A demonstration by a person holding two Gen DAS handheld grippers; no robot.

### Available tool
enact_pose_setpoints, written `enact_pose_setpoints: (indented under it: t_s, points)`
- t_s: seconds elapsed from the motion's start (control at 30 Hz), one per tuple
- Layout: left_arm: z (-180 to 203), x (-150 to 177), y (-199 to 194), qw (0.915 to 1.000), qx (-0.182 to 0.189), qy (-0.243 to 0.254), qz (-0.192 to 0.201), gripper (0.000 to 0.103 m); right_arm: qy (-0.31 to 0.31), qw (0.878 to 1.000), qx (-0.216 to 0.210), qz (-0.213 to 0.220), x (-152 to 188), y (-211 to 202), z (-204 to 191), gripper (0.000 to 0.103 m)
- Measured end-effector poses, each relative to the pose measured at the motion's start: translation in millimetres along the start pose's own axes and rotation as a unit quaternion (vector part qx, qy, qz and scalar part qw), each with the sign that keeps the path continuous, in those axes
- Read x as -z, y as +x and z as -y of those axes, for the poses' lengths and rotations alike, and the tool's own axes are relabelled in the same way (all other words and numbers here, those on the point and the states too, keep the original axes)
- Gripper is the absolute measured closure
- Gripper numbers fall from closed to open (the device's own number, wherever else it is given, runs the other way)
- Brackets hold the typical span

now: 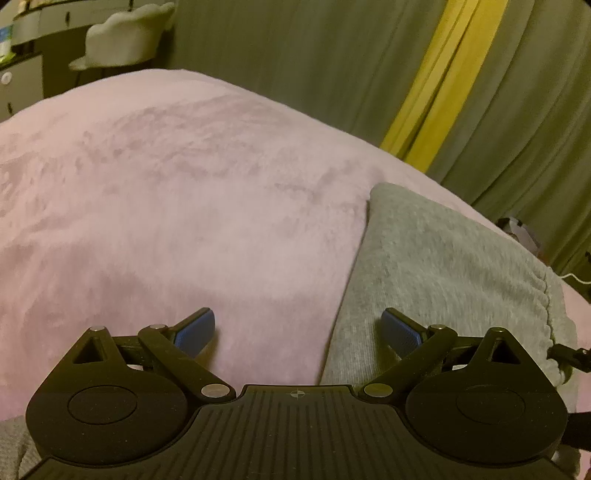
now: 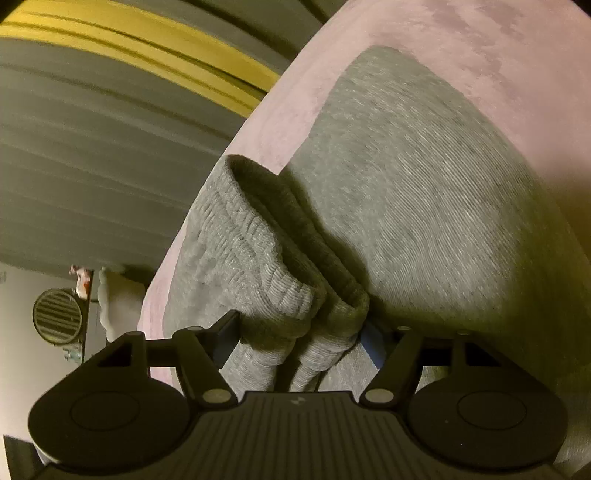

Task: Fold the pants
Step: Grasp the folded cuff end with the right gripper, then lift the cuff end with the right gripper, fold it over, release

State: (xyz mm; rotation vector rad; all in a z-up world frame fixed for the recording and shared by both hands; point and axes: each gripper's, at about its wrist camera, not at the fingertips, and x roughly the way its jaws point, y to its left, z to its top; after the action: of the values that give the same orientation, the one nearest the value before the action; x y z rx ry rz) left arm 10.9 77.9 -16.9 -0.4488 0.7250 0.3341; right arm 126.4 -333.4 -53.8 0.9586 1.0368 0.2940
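Grey knit pants [image 1: 443, 266] lie folded on a pink fleece blanket [image 1: 166, 184]. My left gripper [image 1: 297, 328] hovers open over the pants' left edge, one blue pad above the blanket and the other above the grey cloth, nothing between them. In the right wrist view the pants [image 2: 424, 184] stretch away across the blanket [image 2: 480, 48]. Their ribbed cuffs [image 2: 266, 266] lie bunched in loose folds between the fingers of my right gripper [image 2: 299, 330]. The cloth fills the gap and reaches both fingers, but the folds do not look squeezed.
Grey curtains with a yellow stripe [image 1: 443, 85] hang behind the bed, also in the right wrist view as curtains [image 2: 129, 33]. A white cloud-shaped object [image 1: 125, 37] and drawers [image 1: 22, 55] stand at the far left. A round vent-like object [image 2: 57, 314] sits beside the bed.
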Motion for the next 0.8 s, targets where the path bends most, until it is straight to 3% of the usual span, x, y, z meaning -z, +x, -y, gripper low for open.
enact_pose_setpoints:
  t_s: [0.1, 0.2, 0.27, 0.33, 0.37, 0.47, 0.53, 0.67, 0.7, 0.73, 0.8]
  points:
    - [-1, 0, 0, 1.0, 0.003, -0.003, -0.001, 0.003, 0.01, 1.0, -0.003, 0.009, 2, 3, 0, 0.027]
    - [-1, -1, 0, 1.0, 0.004, -0.004, -0.003, 0.003, 0.02, 1.0, -0.018, 0.012, 0, 7, -1, 0.014]
    - [-2, -1, 0, 1.0, 0.004, -0.006, -0.004, 0.003, 0.02, 1.0, -0.017, 0.016, 0, 10, -4, 0.015]
    - [-3, -1, -1, 0.9999, 0.004, -0.011, -0.004, 0.003, 0.012, 1.0, -0.011, 0.019, 1, 10, -7, 0.028]
    - [-4, -1, -1, 0.9999, 0.006, -0.014, -0.004, 0.003, 0.008, 1.0, -0.01, 0.018, 1, 10, -8, 0.041]
    - [-6, -1, -2, 0.9997, 0.008, -0.024, -0.003, 0.003, 0.003, 0.999, -0.021, 0.028, 6, 6, -7, 0.045]
    - [-6, -1, -2, 0.9997, 0.01, -0.024, -0.003, 0.003, 0.009, 0.999, -0.022, 0.028, 6, 8, -5, 0.042]
    - [-3, -1, -2, 0.9999, 0.011, -0.013, -0.004, 0.003, 0.032, 0.998, -0.04, 0.028, 3, 15, -5, 0.019]
    - [-3, 0, -2, 0.9998, 0.013, -0.012, -0.004, 0.003, 0.029, 0.999, -0.034, 0.027, 3, 17, -8, 0.019]
    - [-3, 0, -2, 0.9998, 0.016, -0.012, -0.003, 0.003, 0.019, 0.999, -0.024, 0.025, 2, 19, -13, 0.02]
    - [-5, 0, -3, 0.9996, 0.022, -0.017, 0.0, 0.003, -0.025, 0.999, 0.014, 0.029, 4, 18, -27, 0.053]
